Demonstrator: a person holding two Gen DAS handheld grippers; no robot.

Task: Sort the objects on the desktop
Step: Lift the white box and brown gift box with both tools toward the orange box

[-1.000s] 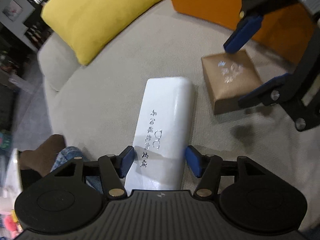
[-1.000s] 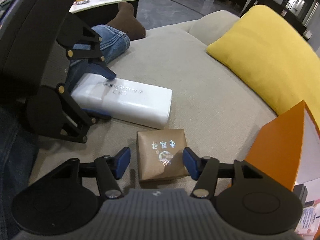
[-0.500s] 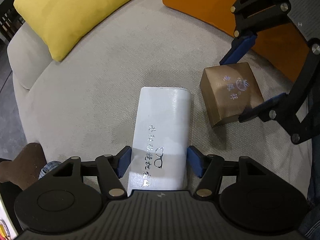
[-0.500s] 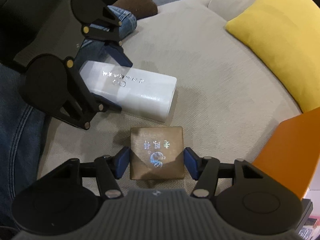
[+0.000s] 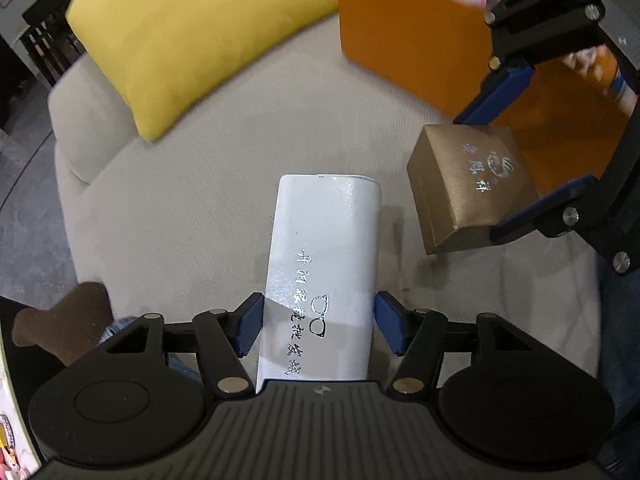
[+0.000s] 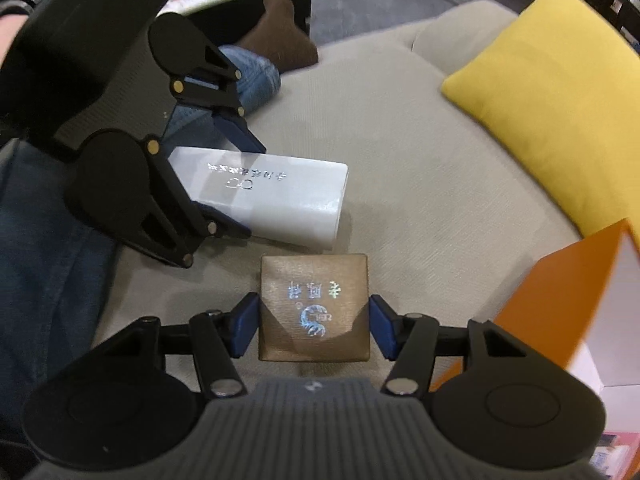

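My left gripper (image 5: 318, 326): clamped on the white case, blue pads pressed against both of its long sides near my end. Jaws are spread pretty wide since the case fills the whole gap.
My right gripper (image 6: 308, 330): same deal with the brown box, pads tight on its left and right faces.
White case (image 5: 326, 264): long rounded-edge thing, long axis running straight out along my left fingers, far end pointing toward the yellow cushion and orange box. Silver lettering and a little glasses logo run lengthwise down the top. It's clear of the cushion top, hanging from the near end only.
Brown box (image 6: 314, 306): squarish and stubby, so no real long axis. Shiny print faces up, reading upside down from my right camera. From the left wrist view it's up off the sofa, tilted a bit, just right of the case's far end and not touching it.
Sofa (image 5: 192, 200): beige fabric, sits under both items.
Yellow cushion (image 5: 192, 36): at the back of the seat, well apart from both items.
Orange box (image 5: 408, 40): open, beyond the brown box on the right.
My leg (image 6: 48, 264): jeans, down the left of the right view.
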